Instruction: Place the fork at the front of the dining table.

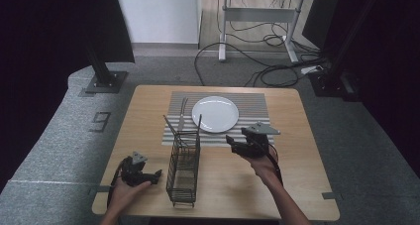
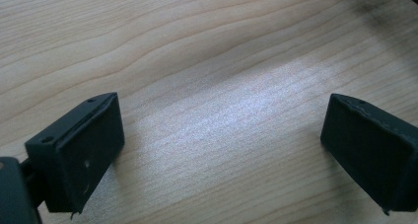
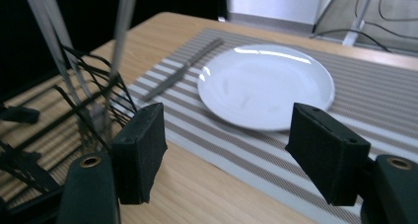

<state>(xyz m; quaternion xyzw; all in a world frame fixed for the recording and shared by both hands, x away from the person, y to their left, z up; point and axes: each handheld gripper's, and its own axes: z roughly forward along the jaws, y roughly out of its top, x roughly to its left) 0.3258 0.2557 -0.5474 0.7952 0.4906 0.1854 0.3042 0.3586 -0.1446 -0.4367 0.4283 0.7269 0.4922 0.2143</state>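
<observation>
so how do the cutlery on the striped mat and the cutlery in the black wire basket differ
The flat grey piece of cutlery on the striped placemat lies flat left of the round white plate, while the silver-handled cutlery in the black wire basket stands upright, leaning slightly. The mat piece lies alone; the basket holds several pieces. Both are metal, and neither is held: both grippers, left and right, are open.

One readable mark stood in the high view: a dark digit "9" (image 1: pixel 101 121) lay on the grey carpeted floor (image 1: pixel 59 136) to the left of the light wooden table (image 1: pixel 233 185), seen at a slant. No lettering, brand or number could be read on the round white plate (image 1: pixel 215 114), the grey-and-white striped placemat (image 1: pixel 252 103) or the black wire cutlery rack (image 1: pixel 183 166).
</observation>
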